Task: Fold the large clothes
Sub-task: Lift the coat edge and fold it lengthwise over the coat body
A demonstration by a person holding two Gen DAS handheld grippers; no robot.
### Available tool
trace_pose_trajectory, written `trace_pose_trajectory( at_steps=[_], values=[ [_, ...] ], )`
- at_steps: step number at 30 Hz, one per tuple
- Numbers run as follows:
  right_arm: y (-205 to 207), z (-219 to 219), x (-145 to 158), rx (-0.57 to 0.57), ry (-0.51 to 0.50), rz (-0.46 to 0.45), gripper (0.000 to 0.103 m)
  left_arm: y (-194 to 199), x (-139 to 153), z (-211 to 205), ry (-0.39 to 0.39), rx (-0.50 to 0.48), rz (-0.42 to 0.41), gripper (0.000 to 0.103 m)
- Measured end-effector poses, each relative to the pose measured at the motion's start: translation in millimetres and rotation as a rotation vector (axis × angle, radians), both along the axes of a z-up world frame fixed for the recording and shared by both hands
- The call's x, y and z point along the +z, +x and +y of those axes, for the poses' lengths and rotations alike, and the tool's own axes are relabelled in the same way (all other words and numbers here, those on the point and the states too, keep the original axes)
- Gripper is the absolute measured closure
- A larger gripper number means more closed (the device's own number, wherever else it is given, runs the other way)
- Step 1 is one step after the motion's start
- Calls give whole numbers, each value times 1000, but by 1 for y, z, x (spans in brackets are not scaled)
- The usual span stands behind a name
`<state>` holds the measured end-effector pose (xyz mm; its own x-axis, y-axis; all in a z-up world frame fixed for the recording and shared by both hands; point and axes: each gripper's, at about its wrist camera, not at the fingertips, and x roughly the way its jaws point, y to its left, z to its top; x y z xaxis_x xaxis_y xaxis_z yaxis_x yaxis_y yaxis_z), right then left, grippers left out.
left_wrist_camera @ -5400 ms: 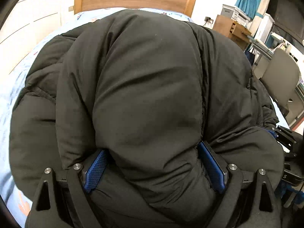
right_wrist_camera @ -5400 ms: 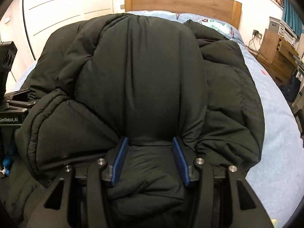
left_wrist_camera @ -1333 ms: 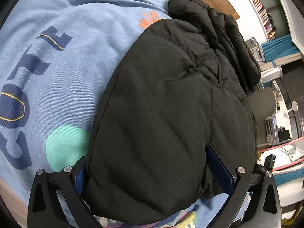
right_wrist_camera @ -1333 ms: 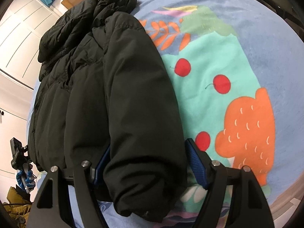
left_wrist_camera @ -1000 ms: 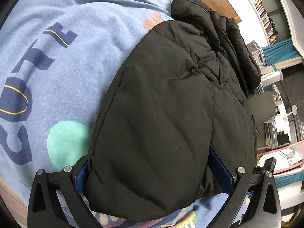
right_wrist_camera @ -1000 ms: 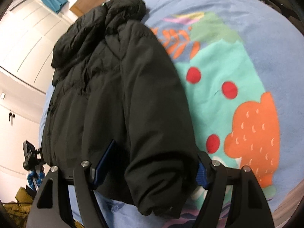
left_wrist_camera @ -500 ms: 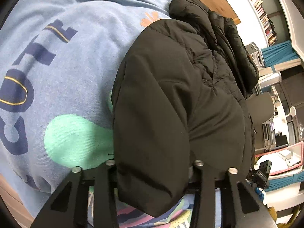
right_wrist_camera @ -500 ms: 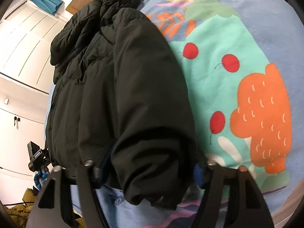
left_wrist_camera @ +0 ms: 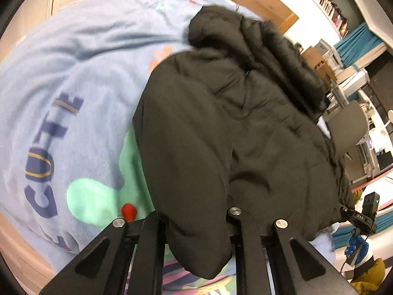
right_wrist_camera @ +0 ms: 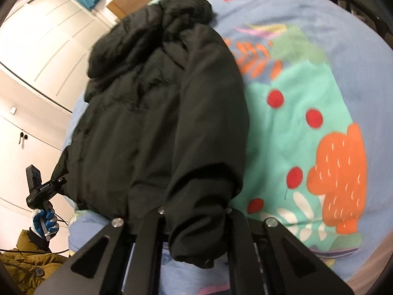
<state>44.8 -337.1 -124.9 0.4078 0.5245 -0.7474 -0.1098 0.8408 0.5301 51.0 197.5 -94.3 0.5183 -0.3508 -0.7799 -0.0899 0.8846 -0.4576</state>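
While one black jacket sprawls, left gripper closing on it, right gripper pinching it.

jacket on bed; headboard behind

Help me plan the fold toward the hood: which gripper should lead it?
Neither clearly: the left gripper and right gripper each pinch a near-edge corner of the black jacket, so both should lift together.
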Motion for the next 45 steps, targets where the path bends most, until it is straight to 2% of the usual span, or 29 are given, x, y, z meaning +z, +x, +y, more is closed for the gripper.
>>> trace_pose_trajectory(
  at_steps=[7,14,21,28,35,43,45],
  values=[
    [14,-2,58,-20,54,-140,94,17,51,13,-69,13,-125,90],
    [53,-7,119,-55,95,-268,95,55,104,18,-129,10,-230,90],
    [115,-18,168,-128,146,-337,95,112,151,32,-200,40,-320,89],
    [201,-17,203,-231,160,-368,95,187,171,37,-176,69,-343,89],
    [298,-4,200,-325,119,-346,94,274,165,36,-130,103,-312,88],
    [422,11,156,-394,82,-249,94,377,124,34,-85,153,-231,85],
    [442,13,144,-400,75,-229,94,396,111,34,-75,166,-214,82]
  ],
)
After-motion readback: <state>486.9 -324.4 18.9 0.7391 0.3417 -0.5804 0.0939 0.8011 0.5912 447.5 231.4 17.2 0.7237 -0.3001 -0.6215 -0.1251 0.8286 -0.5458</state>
